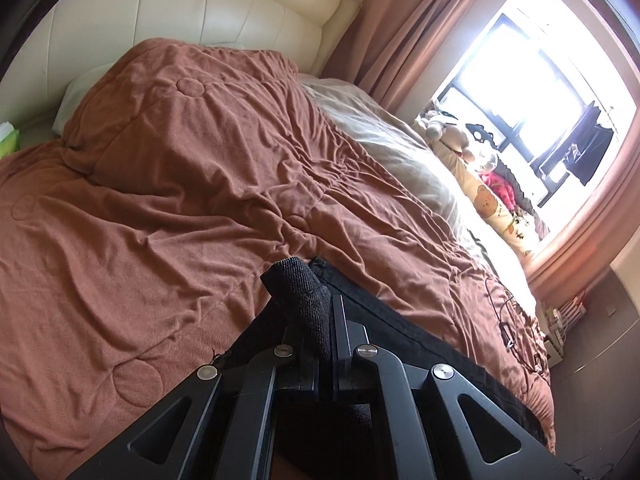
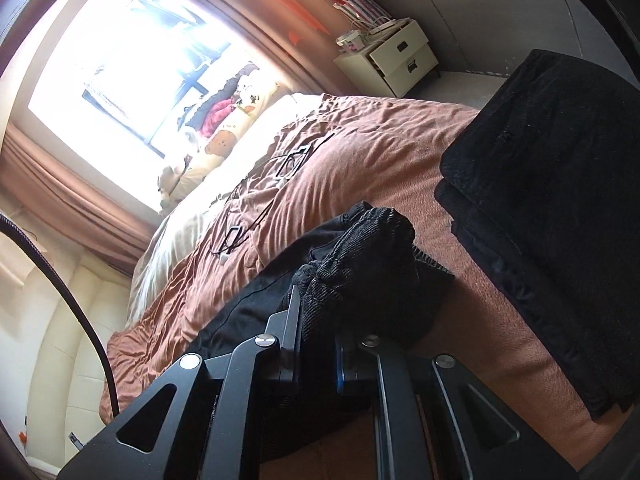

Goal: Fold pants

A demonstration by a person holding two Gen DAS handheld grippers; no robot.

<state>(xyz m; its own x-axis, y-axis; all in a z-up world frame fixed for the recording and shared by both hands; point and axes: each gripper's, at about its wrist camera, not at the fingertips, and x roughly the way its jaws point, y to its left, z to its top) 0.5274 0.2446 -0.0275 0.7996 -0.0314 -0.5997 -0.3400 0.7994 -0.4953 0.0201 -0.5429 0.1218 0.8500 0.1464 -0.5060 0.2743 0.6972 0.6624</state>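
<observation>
Black corduroy pants (image 1: 400, 320) lie across a rust-brown quilt (image 1: 180, 200) on a bed. My left gripper (image 1: 326, 320) is shut on a bunched edge of the pants (image 1: 298, 292), held just above the quilt. In the right wrist view my right gripper (image 2: 316, 320) is shut on another bunched part of the same pants (image 2: 360, 248), with the fabric trailing left over the quilt (image 2: 340, 152). A stack of folded black garments (image 2: 552, 184) lies on the bed to the right of that gripper.
A cream padded headboard (image 1: 160, 20) stands behind the quilt. A bright window (image 1: 532, 80) with pink curtains, plush toys (image 1: 448, 128) and pillows line the far side. Black cables (image 2: 280, 168) lie on the quilt. A white nightstand (image 2: 396, 56) stands beyond the bed.
</observation>
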